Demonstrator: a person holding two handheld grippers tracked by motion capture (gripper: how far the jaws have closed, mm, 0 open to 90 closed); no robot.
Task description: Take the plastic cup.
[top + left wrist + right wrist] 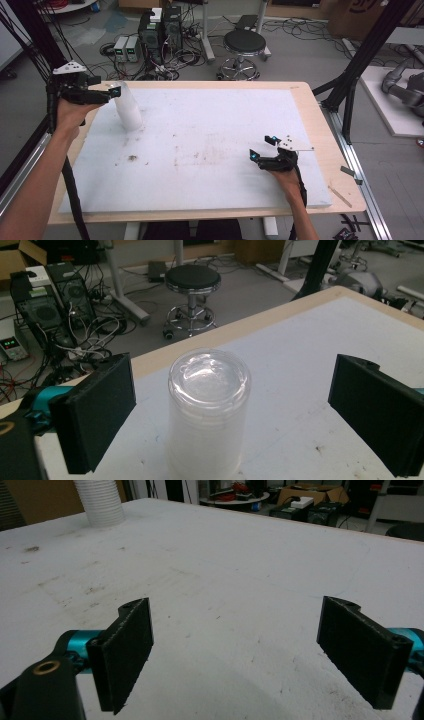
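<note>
A stack of clear plastic cups (129, 110) stands upside down on the white foam board (210, 165), at its far left. In the left gripper view the stack (209, 410) rises between the two black pads (95, 415) with wide gaps on both sides and no contact. My left gripper (113, 92) is open, level with the top of the stack. My right gripper (262, 147) is open low over the board's right side, with nothing between its jaws (250, 650). In the right gripper view the cup stack (100, 502) stands far off at the upper left.
The board lies on a wooden table (322, 130) and bears a few dirt marks (132, 158) near its middle. Beyond the far edge are a round stool (244, 45), computer cases (160, 30) and tangled cables on the floor. Black frame posts (360, 60) stand at the right.
</note>
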